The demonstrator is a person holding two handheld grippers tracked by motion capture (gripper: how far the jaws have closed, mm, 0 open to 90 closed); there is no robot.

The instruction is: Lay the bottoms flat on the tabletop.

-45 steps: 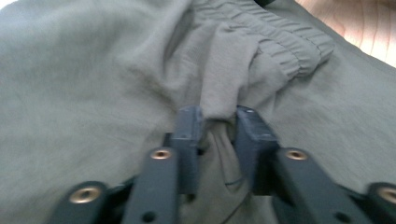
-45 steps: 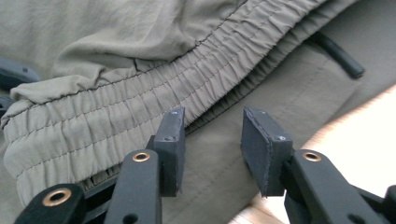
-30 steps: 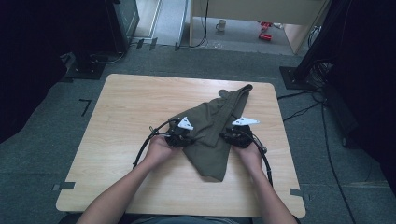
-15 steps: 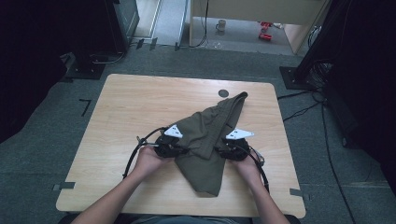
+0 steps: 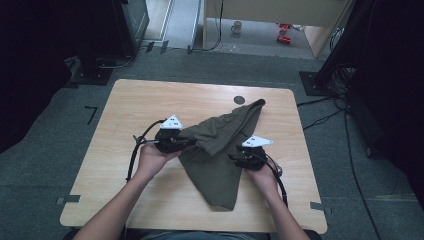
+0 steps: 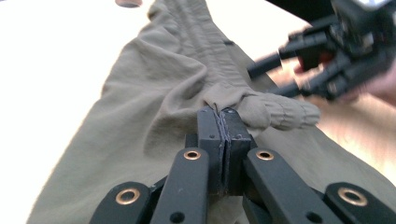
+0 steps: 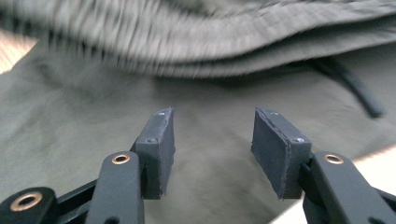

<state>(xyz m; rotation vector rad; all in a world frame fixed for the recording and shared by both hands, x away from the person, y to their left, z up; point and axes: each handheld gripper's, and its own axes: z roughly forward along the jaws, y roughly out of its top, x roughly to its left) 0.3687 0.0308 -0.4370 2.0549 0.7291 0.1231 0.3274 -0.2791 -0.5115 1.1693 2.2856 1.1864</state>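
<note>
Setting: while an olive-green fabric garment lies across the middle of a pale wooden table, it is being folded by a person with two hand-held grippers.
Garment position: it is stretched from about 1 o'clock, near a small dark round mark on the table, down to about 6 o'clock at the near edge; its upper half is raised off the wood.
Left gripper: its jaws are clamped tight on a bunched edge of the cloth, seen in the left gripper view; the grip is held at 9 o'clock of the garment in the high view.
Right gripper: its jaws are parted, with nothing pinched between them; flat cloth is seen beneath them and a folded layer beyond. It is placed at 3 o'clock of the garment.
Change: compared with a second ago, the pinched edge is lifted higher and carried over, so that a fold is draped across the middle, and the far tip is drawn back from the mark.
Meaning: the fold is judged half made; the right side is released and a fresh hold is likely needed.
</note>
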